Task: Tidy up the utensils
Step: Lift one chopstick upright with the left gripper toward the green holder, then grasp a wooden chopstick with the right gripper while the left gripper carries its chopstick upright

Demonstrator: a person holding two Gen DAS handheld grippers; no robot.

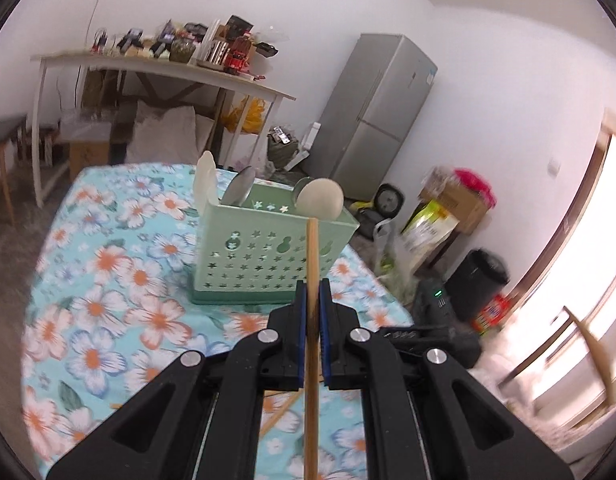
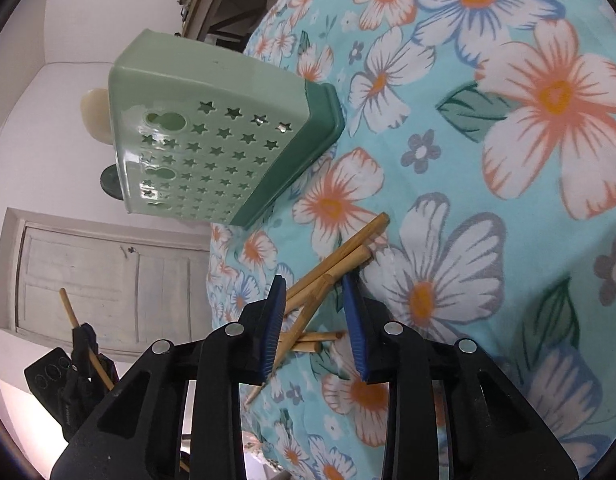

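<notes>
My left gripper [image 1: 313,292] is shut on a single bamboo chopstick [image 1: 313,256], held upright in front of the green star-cut utensil holder [image 1: 268,256]. A cream spoon [image 1: 322,200], a metal spoon [image 1: 240,190] and a pale utensil [image 1: 206,176] stick out of the holder. In the right wrist view, my right gripper [image 2: 314,292] hangs over a loose pile of bamboo chopsticks [image 2: 332,264] on the floral cloth [image 2: 488,160]. Its blue pads [image 2: 350,304] stand apart on either side of the pile, with sticks between them. The holder [image 2: 212,120] lies beyond the pile, and the left gripper [image 2: 84,332] with its stick shows off the table's side.
The flowered table ends just right of the holder. On the floor beyond it stand a grey fridge [image 1: 380,112], boxes and bags [image 1: 448,208]. A cluttered white table [image 1: 168,68] stands along the back wall. A white door [image 2: 108,272] shows past the table edge.
</notes>
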